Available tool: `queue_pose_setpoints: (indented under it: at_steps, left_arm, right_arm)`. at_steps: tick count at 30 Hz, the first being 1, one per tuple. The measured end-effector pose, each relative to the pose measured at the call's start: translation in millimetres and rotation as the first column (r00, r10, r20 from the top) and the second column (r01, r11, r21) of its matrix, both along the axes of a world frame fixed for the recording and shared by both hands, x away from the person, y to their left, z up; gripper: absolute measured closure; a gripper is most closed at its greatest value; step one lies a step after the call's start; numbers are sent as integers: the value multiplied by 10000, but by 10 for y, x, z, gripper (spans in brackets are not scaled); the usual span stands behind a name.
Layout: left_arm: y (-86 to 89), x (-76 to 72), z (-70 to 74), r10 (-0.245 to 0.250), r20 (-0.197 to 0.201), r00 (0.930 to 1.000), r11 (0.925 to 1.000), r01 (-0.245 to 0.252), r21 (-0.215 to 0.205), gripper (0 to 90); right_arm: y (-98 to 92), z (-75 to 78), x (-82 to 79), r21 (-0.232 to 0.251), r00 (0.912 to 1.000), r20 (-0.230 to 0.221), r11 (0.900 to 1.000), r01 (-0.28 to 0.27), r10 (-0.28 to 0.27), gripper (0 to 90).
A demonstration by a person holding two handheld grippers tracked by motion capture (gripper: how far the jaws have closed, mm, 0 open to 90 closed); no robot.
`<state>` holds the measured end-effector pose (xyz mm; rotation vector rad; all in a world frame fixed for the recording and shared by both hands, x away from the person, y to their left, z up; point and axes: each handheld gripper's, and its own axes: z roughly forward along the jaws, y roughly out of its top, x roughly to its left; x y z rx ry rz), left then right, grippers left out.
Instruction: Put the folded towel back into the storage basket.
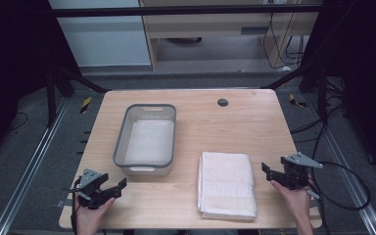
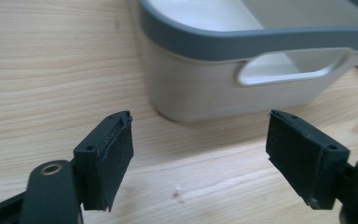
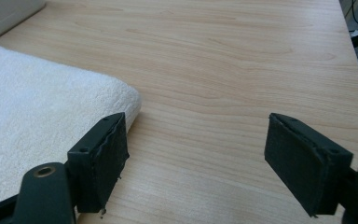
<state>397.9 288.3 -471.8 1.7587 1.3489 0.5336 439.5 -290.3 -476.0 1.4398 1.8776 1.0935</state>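
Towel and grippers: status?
Left gripper open, empty, near bin. Right gripper open, empty, beside towel. Towel folded flat on table, untouched. Nothing in the way.

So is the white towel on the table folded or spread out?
Folded. The towel lies as a neat thick rectangle with layered edges along its near end, beside the tub, and neither gripper touches it.
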Motion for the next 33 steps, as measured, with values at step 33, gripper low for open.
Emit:
queue_pose_setpoints:
  at_steps: [33]
  left_arm:
    - [-958,-87,244,-2684,48,9633,9623,2679,475,258]
  right_arm:
    - [166,377,90,379,9948,299,9944,-987,976,226]
